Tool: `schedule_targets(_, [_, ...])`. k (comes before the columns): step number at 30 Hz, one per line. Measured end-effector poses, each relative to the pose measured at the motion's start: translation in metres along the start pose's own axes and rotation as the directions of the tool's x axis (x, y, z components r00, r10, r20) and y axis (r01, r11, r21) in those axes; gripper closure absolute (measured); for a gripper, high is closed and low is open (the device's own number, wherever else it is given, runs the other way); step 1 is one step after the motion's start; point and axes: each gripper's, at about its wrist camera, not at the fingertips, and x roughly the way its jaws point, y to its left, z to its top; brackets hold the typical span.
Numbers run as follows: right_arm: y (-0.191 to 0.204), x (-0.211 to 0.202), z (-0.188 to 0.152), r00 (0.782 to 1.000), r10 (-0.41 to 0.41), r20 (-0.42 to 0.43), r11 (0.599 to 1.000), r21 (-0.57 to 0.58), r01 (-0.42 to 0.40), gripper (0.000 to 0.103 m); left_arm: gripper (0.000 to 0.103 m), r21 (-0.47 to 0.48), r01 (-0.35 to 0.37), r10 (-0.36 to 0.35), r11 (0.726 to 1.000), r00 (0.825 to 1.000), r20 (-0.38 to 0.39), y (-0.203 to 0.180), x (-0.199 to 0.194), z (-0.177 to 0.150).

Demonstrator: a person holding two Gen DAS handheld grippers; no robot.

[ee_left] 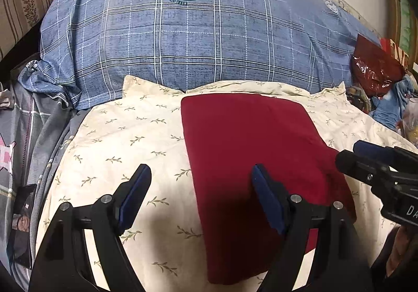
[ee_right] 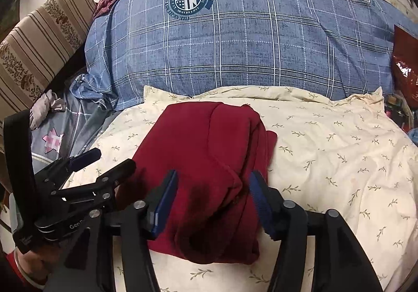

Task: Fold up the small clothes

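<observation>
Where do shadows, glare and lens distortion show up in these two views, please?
Left wrist view: the open left gripper throws a dark shadow over the near part of the red garment; the red plastic bag glints; the blue plaid pillow bulges from fisheye. Right wrist view: shadow falls on the garment between the open jaws of the right gripper; corners vignette black.
</observation>
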Motion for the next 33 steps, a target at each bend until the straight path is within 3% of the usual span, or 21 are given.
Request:
schedule_targets(7, [0.0,0.003,-0.004,1.0,-0.008,-0.015,1.0,-0.001,0.008,0.041,0.024,0.01,-0.023,0.023,1.0,1.0,-0.002,0.001,0.0,0.0])
schedule_targets(12, [-0.004,0.007,-0.004,0.999,-0.034,-0.006,0.999,0.014,0.034,0.032,0.024,0.007,-0.038,0.038,0.999,0.999,0.002,0.004,-0.001,0.001])
schedule_targets(17, [-0.001,0.007,-0.001,0.999,-0.048,0.004,0.999,0.008,0.048,0.031,0.019,-0.013,-0.063,0.063,0.998,0.998,-0.002,0.009,0.0,0.003])
schedule_targets(20, [0.001,0.004,0.0,0.996,-0.077,0.036,0.997,0.007,0.077,0.023,0.018,-0.017,-0.064,0.064,0.998,0.998,-0.003,0.011,0.0,0.005])
schedule_targets(33, [0.01,0.003,0.002,0.997,-0.073,0.036,0.997,-0.015,0.074,0.023,0.018,-0.016,-0.074,0.074,0.997,0.997,0.015,0.013,-0.005,0.007])
